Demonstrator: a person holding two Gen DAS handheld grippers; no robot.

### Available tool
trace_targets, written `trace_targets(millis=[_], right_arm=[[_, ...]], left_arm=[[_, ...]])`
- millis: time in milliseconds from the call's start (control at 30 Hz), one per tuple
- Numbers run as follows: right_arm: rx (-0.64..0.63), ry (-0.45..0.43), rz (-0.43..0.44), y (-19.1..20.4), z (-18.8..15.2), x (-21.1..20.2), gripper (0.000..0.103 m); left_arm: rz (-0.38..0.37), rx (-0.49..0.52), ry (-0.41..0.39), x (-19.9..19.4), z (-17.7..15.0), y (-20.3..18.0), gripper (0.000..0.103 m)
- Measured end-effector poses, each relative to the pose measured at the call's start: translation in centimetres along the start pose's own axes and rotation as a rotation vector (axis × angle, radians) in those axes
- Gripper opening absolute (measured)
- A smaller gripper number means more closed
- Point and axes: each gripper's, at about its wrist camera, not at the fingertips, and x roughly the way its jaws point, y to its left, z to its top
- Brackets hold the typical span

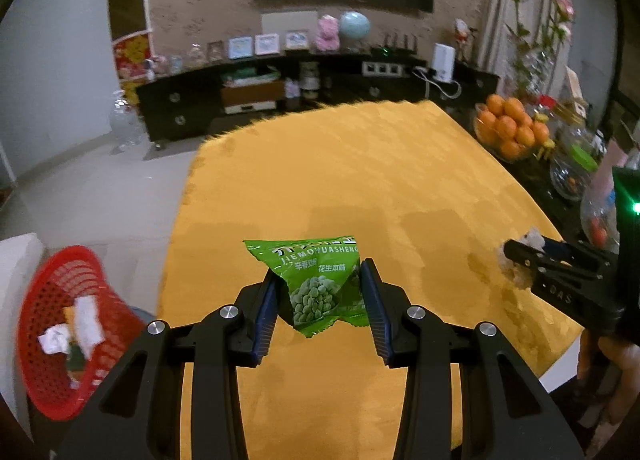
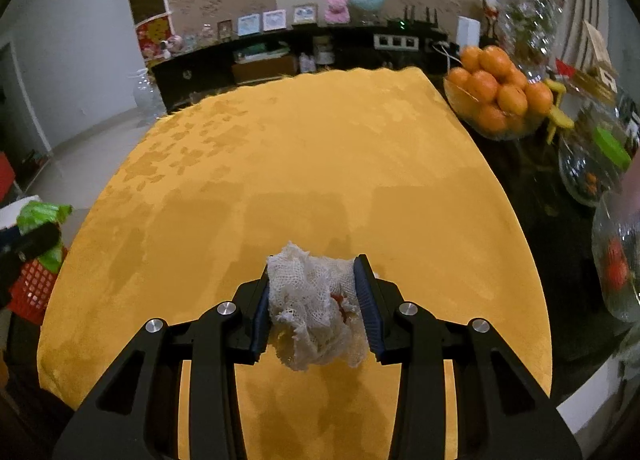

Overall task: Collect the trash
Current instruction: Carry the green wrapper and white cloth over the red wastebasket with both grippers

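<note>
Green foil, a wasabi-peanut snack packet point(image 1: 320, 284), is pinched between the fingers of the left gripper point(image 1: 320, 292), held clear above the yellow tablecloth of the table point(image 1: 360, 164). White gauze, a crumpled wad with a small red stain point(image 2: 316, 308), is clamped between the fingers of the right gripper point(image 2: 316, 300), likewise off the cloth. A red mesh basket point(image 1: 60, 324) stands off the table edge, low and to the left of the left fingers; it already holds paper scraps.

Judgement: both items are lifted and the step in hand is delivery to the basket. To do it well, carry the packet fully over the basket rim before parting the fingers, since light foil may drift. The gauze may cling to the ribbed pads; part the fingers wide, low over the basket.
</note>
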Motion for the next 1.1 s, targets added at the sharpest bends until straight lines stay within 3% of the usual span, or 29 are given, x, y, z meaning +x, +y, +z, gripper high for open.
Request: trace_targets(millis=[400, 1100], right_arm=[[-0.112, -0.01, 0.08, 6.7, 1.3, -1.1, 0.037], [-0.281, 0.017, 0.284, 20.3, 2.9, -1.9, 0.037]], left_arm=[[0.137, -0.086, -0.064, -4.0, 0.3, 7.8, 0.038], [0.291, -0.256, -0.065, -6.7, -2.9, 19.8, 0.038]])
